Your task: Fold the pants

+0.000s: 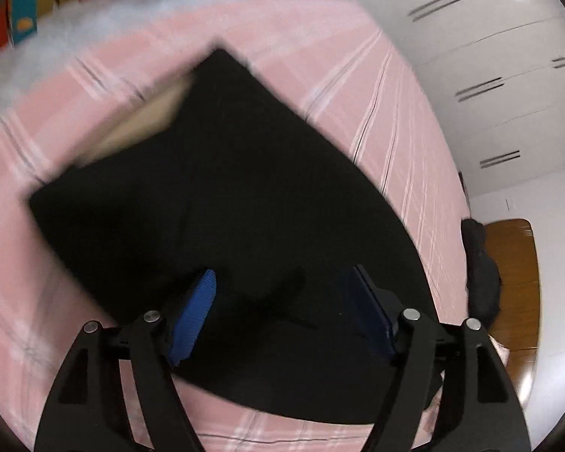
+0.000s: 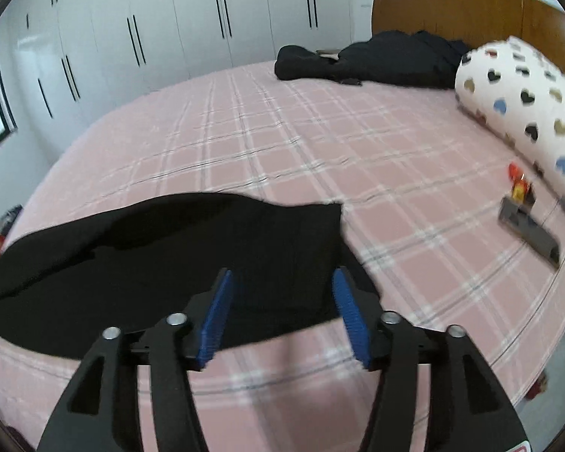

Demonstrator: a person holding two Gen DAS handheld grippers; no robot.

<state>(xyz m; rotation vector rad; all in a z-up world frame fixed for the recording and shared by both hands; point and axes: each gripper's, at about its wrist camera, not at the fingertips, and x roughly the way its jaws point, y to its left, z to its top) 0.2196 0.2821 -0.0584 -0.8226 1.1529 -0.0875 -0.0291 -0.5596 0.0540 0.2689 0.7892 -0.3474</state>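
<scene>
Black pants [image 1: 229, 188] lie folded on the pink plaid bed sheet [image 1: 358, 75]. In the left wrist view they fill the middle, with a pale lining patch [image 1: 147, 120] showing at their upper left edge. My left gripper [image 1: 286, 282] is open, its blue pads [image 1: 194, 312] above the near part of the pants, holding nothing. In the right wrist view the pants [image 2: 169, 248] lie at the lower left. My right gripper [image 2: 284, 282] is open over their near right corner, empty.
A second dark garment [image 2: 369, 60] lies at the head of the bed by the wooden headboard [image 2: 452, 7]. A heart-print pillow [image 2: 519, 101] and a grey tool with orange parts [image 2: 523, 218] are at the right. White wardrobes [image 2: 169, 19] stand behind.
</scene>
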